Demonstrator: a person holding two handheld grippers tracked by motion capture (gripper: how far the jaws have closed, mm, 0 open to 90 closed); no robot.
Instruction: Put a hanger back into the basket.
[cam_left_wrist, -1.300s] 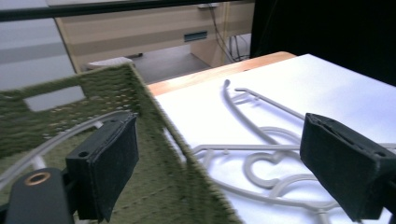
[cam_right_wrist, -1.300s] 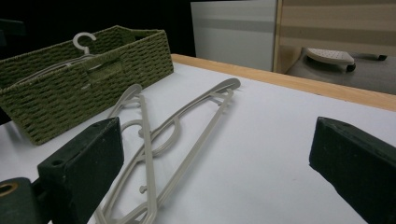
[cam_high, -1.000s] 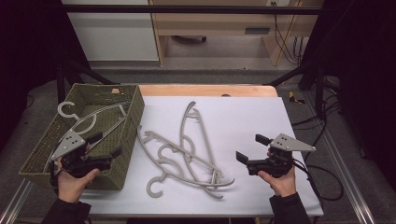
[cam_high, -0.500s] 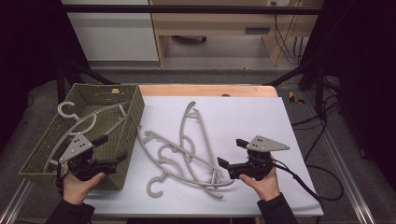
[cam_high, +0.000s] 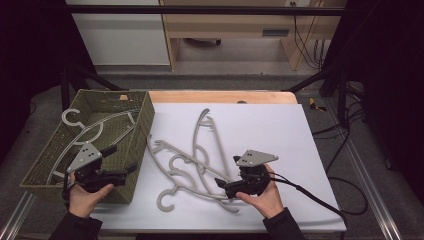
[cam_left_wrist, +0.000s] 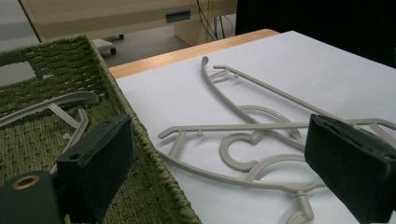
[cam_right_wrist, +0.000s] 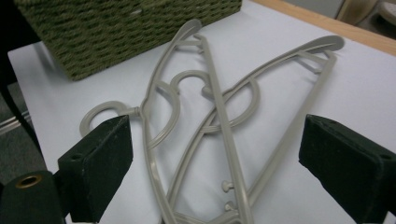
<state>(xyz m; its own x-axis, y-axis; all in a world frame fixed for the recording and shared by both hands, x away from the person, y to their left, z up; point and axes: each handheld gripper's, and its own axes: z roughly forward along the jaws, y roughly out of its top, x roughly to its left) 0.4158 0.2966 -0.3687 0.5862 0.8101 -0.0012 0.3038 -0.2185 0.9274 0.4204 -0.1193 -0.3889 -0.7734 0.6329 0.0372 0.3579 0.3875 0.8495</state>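
On the white desk (cam_high: 260, 125) lie two grey hangers (cam_high: 200, 165), crossed and overlapping, so where one ends and the other begins is hard to trace; the right claw (cam_high: 220, 186) covers their near ends. They are thin plastic, with round hooks and curved shoulders. The right claw's jaws have just been closing, yet stand released, straddling the hangers (cam_right_wrist: 205, 130) without pressing. The left claw (cam_high: 127, 170) hangs open over the basket (cam_high: 145, 130) rim. Inside the basket lies another hanger (cam_high: 82, 131), partly hidden by the wall.

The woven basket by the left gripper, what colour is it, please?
Olive green woven basket, clearest in the left gripper view.
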